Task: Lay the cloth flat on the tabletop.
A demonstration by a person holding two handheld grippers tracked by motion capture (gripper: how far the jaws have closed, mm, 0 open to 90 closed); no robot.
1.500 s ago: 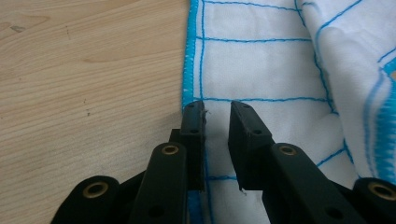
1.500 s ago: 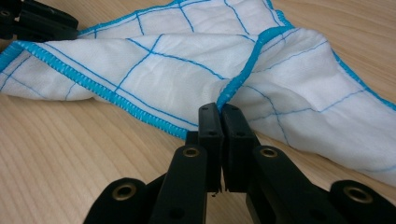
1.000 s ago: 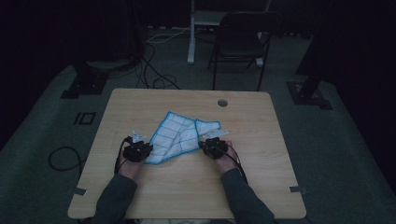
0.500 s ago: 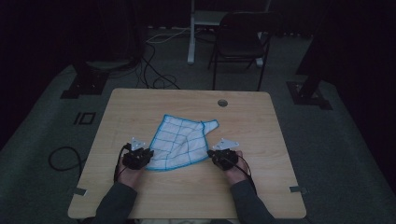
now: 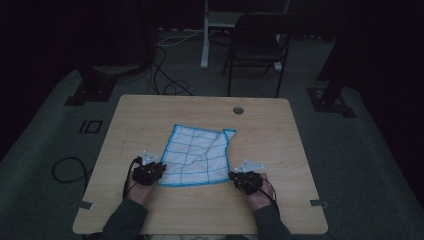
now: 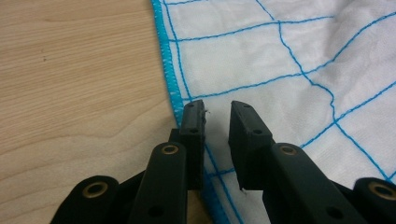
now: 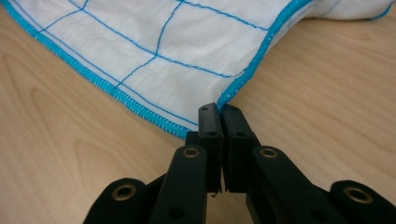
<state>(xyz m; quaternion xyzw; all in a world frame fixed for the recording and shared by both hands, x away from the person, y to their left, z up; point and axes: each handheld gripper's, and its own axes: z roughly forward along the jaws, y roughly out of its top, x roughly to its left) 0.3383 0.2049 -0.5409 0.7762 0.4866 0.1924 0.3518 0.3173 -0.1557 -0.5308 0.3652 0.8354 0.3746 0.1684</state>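
A white cloth with a blue grid and blue hem (image 5: pixel 197 155) lies mostly spread in the middle of the wooden table (image 5: pixel 280 145); its far right corner is folded over. My left gripper (image 5: pixel 152 170) is at the cloth's near left corner. In the left gripper view the jaws stand apart (image 6: pixel 217 105) over the cloth (image 6: pixel 280 60) just inside its hem, with nothing pinched. My right gripper (image 5: pixel 240 180) is at the near right corner. In the right gripper view its jaws (image 7: pixel 219 108) are closed on the hemmed corner of the cloth (image 7: pixel 163 56).
A round cable hole (image 5: pixel 238 110) sits near the table's far edge. Beyond the table stand a dark chair (image 5: pixel 260 45) and a white desk leg (image 5: pixel 205 35), with cables on the floor (image 5: pixel 165 75). Bare wood lies left and right of the cloth.
Both hands have drawn back toward the near edge and apart, the right one farther. The cloth came with them and now lies flatter and more spread.
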